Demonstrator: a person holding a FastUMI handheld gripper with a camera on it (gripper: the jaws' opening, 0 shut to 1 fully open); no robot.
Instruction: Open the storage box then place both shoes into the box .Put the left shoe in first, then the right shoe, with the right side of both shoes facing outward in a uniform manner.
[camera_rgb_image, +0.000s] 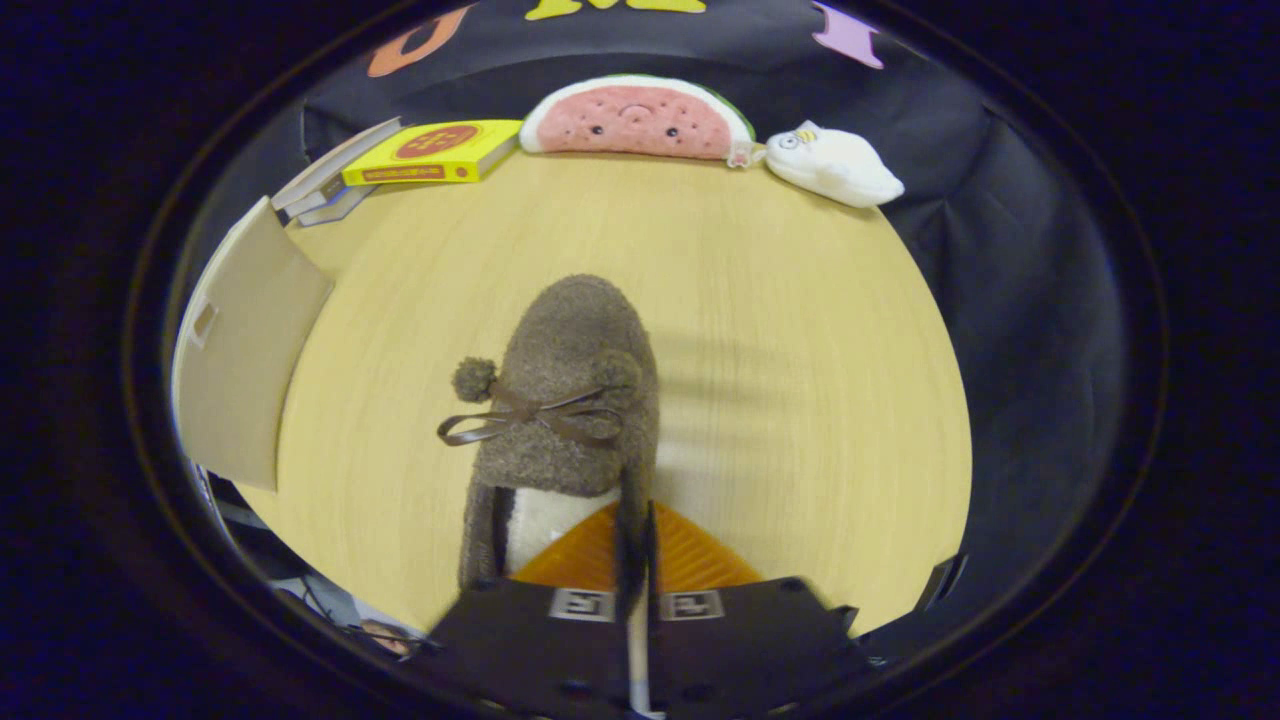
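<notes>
The gripper (637, 545) pinches the heel rim of the fuzzy brown bow-tied slipper (565, 400), whose toe points straight ahead.

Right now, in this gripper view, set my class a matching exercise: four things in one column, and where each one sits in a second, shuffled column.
Things
1. brown fuzzy shoe
2. yellow book
3. watermelon plush
4. white plush

Places
A. far edge of the table, middle
B. its collar pinched by the shut gripper
C. right of the watermelon plush
D. atop a stack, left of the watermelon plush

Pairs: 1-B, 2-D, 3-A, 4-C
</notes>
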